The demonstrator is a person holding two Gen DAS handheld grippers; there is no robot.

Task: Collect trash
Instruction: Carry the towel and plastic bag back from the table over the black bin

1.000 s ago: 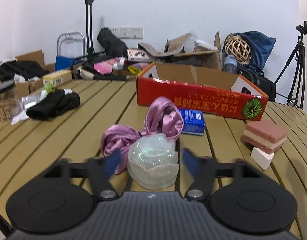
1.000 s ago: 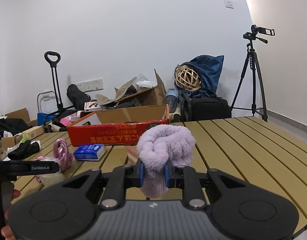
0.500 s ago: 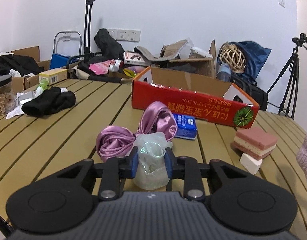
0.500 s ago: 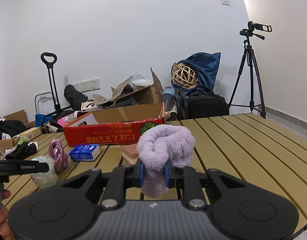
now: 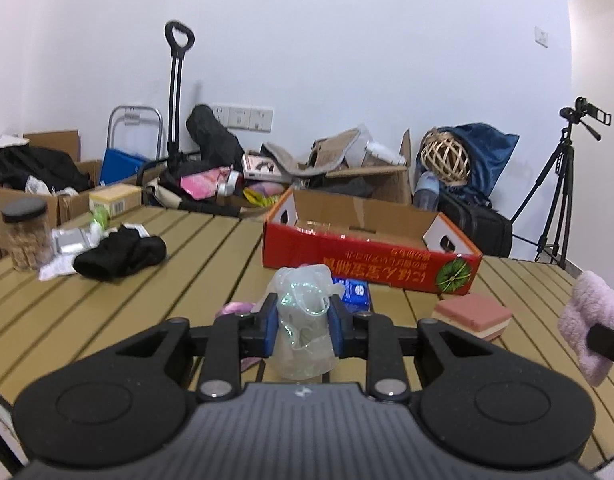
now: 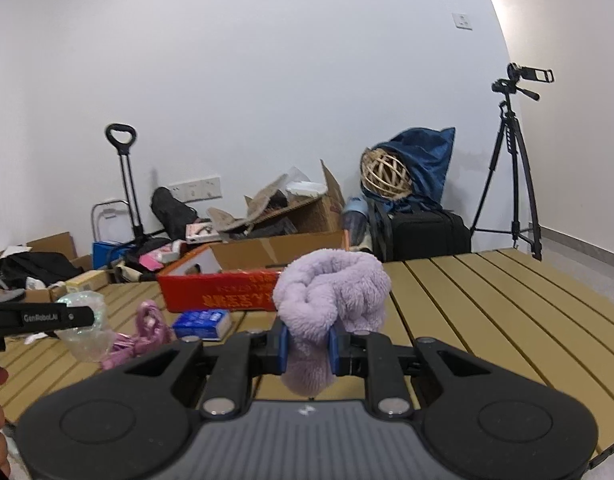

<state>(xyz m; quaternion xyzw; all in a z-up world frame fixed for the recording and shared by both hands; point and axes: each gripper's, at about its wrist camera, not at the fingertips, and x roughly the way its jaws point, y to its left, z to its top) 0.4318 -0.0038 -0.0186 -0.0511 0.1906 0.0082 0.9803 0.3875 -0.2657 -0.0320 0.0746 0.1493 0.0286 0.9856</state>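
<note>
Since a second ago the left tongs (image 5: 303, 326) have closed on the crumpled clear plastic (image 5: 305, 320) and raised it off the table (image 5: 119, 312); the pink satin cloth (image 5: 237, 307) that lay against it now shows only as a sliver below the fingers.

In the left wrist view, the blue pads (image 5: 271, 330) press the plastic from both sides, and it bulges above and below them. Just beyond it lies a small blue packet (image 5: 357, 291), and behind that stands the red cardboard box (image 5: 367, 258), open at the top. To the right of the tongs a pink and cream layered block (image 5: 471, 315) rests on the slats. At the far right edge the lilac fluffy cloth (image 5: 587, 320) hangs in the other tool. On the left of the table are a black garment (image 5: 121, 254) and a jar (image 5: 26, 233) with a dark lid.

In the right wrist view, the right tongs (image 6: 309, 346) are clamped on the lilac fluffy cloth (image 6: 327, 304), which is held above the table (image 6: 487, 312) as before. At the left, the left tongs (image 6: 83, 317) carry the clear plastic (image 6: 85, 330) over the slats, just beside the pink satin cloth (image 6: 145, 330). The blue packet (image 6: 203, 323) lies in front of the red cardboard box (image 6: 223, 290).
</note>
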